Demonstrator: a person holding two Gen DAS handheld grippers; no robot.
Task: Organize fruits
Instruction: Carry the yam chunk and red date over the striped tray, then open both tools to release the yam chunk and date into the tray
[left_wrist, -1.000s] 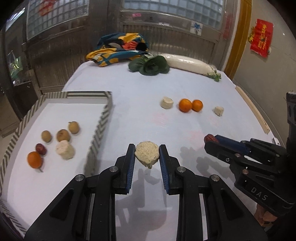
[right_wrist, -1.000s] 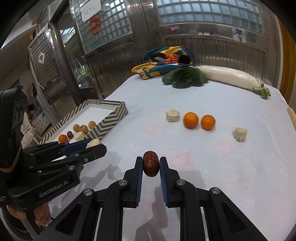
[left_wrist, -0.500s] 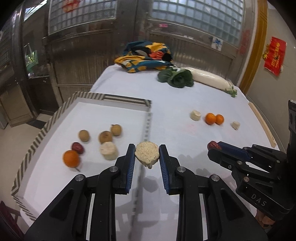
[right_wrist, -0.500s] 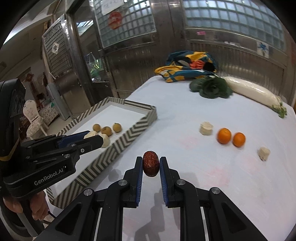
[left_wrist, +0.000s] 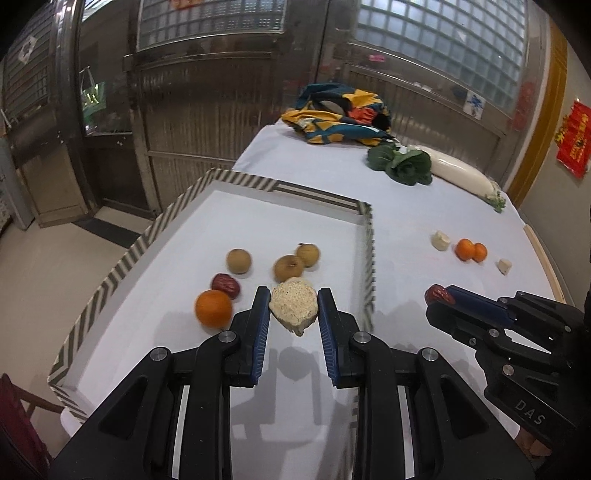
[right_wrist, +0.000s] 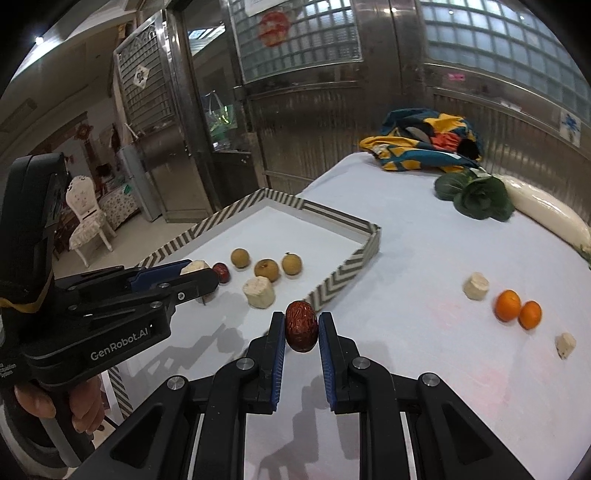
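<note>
Left wrist view: each hand-held gripper (left_wrist: 293, 314) clamps one piece; tray (left_wrist: 110, 284) holds six.

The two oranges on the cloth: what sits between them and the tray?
A pale chunk lies between the oranges and the tray; otherwise bare cloth, as the right wrist view shows.

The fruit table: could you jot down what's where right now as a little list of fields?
left gripper: shut on a pale chunk, over the tray
right gripper: shut on a red date
striped tray: three brown longans, one orange, one date, one pale chunk
loose on table: two oranges, two pale chunks
far end: leafy greens, white radish, colourful cloth
</note>
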